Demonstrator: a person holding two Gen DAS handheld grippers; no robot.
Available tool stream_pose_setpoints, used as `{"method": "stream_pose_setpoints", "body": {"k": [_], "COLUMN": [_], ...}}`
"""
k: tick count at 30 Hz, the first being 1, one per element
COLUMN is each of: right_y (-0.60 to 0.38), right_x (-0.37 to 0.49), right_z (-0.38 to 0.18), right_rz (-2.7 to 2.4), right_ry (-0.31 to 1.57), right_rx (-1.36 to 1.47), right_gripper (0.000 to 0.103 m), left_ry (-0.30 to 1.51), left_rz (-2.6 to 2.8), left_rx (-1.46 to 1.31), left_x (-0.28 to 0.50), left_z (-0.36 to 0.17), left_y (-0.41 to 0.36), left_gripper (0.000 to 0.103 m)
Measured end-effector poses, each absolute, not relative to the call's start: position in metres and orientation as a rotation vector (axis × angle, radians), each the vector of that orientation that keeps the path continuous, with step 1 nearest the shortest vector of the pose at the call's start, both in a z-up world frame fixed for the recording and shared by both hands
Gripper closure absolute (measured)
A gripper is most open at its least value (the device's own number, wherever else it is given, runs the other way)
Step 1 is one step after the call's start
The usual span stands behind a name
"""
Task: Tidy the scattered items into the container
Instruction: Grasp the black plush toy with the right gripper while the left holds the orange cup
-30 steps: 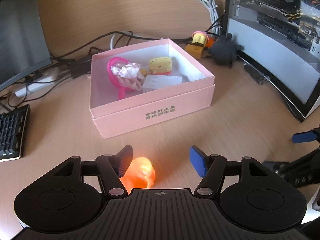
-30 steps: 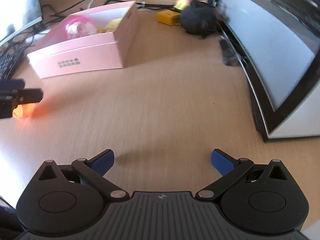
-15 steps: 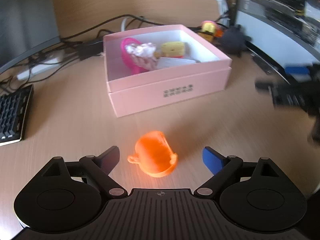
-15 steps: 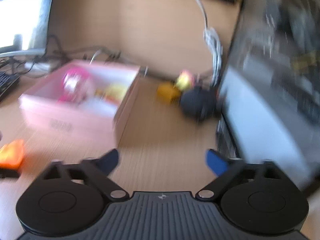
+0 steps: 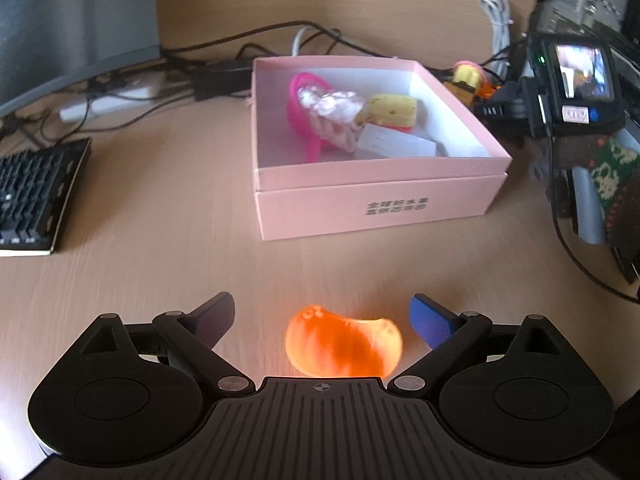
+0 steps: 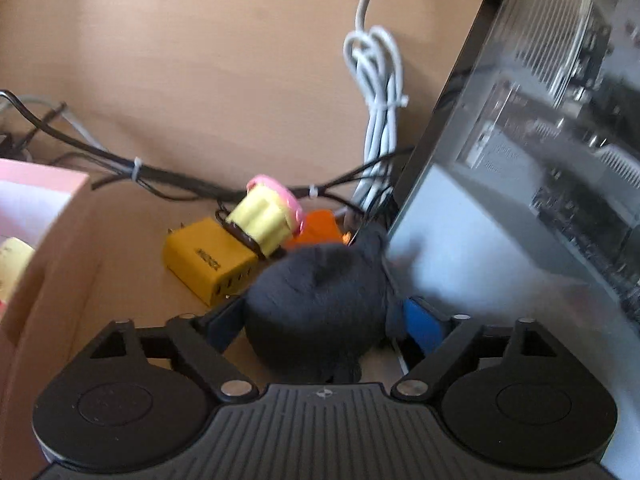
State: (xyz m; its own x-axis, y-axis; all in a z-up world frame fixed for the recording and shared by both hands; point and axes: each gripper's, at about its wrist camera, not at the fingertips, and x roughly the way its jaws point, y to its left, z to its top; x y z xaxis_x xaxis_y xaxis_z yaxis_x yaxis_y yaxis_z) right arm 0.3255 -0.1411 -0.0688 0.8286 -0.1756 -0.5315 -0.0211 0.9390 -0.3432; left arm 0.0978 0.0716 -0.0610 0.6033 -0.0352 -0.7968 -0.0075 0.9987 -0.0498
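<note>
An orange toy cup (image 5: 342, 346) lies on its side on the wooden desk, between the spread fingers of my left gripper (image 5: 322, 318), which is open and not touching it. Beyond it stands the pink box (image 5: 380, 188), holding a pink toy (image 5: 304, 120), a yellow cheese-like block (image 5: 390, 110) and a white card (image 5: 396, 142). My right gripper (image 6: 322, 320) is open, its fingers on either side of a dark grey plush toy (image 6: 316, 292). Behind the plush sit a yellow charger (image 6: 208, 260), a yellow-and-pink cupcake toy (image 6: 266, 216) and an orange piece (image 6: 318, 228).
A glass-sided computer case (image 6: 520, 160) stands close on the right of the plush. White coiled cable (image 6: 376, 92) and black cables (image 6: 120, 164) run along the back wall. A black keyboard (image 5: 32, 196) lies at the left. A hand in a patterned sleeve (image 5: 612, 176) holds the right gripper beside the box.
The right gripper swept from mid-desk to the back right corner and now straddles the dark plush. The left gripper shifted so the orange cup sits centred between its fingers.
</note>
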Motion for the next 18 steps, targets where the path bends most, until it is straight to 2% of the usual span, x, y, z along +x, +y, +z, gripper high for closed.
{"method": "stream_pose_setpoints", "body": {"k": [3,5,18], "right_y": [-0.145,-0.146,-0.179], "right_x": [0.327,0.320,0.178], "right_z": [-0.080,-0.079,-0.043], "right_rz": [-0.061,-0.041,0.177], "right_ry": [0.630,0.629,0.692], "right_rx": [-0.341,-0.320,-0.192], "right_gripper": [0.030,0.034,0.035], "left_ry": [0.932,0.933,0.940], "left_rz": [-0.021,-0.027,-0.035], "left_rx": [-0.042,-0.031,0.118], "left_x": [0.099,0.098,0.083], "left_z": [-0.063,-0.063,-0.075], "left_y": [0.069,0.067,0.055], "left_gripper": [0.005,0.005,0.005]}}
